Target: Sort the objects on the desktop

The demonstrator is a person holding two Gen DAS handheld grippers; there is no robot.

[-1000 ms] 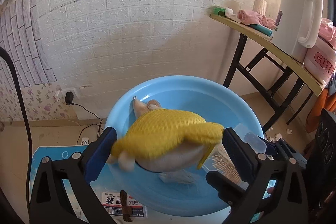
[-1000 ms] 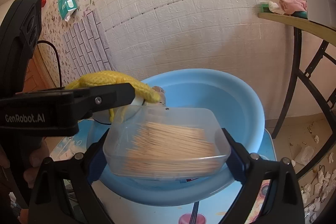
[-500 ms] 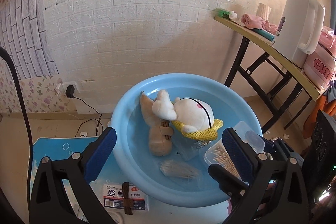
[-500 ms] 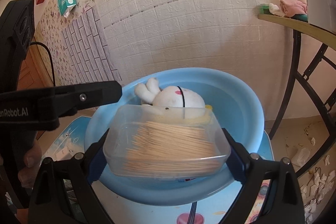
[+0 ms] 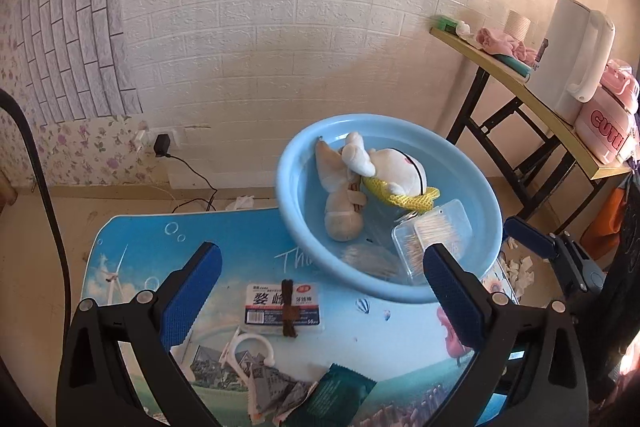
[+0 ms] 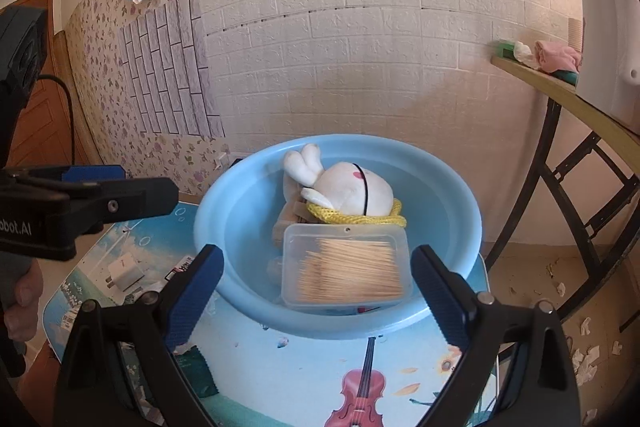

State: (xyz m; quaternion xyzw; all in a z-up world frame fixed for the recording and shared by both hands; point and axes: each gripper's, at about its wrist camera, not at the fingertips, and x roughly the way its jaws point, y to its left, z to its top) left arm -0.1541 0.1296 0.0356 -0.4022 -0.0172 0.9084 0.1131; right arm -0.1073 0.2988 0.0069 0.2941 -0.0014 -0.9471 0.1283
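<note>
A round, smooth blue plastic basin (image 6: 448,211) sits at the far right of the tabletop (image 5: 392,331), whose glossy top is printed with sky, bubbles and a violin; in it lie a soft white plush rabbit (image 6: 352,189) with a yellow knitted collar and, nearer, a clear rectangular box (image 6: 346,269) of wooden toothpicks. Both the left hand-held gripper (image 5: 320,287) and the right hand-held gripper (image 6: 318,287) are spread wide and empty, blue ribbed pads showing. A flat packet (image 5: 282,305) labelled in Chinese lies near, before a white embossed-brick wall (image 5: 280,27).
</note>
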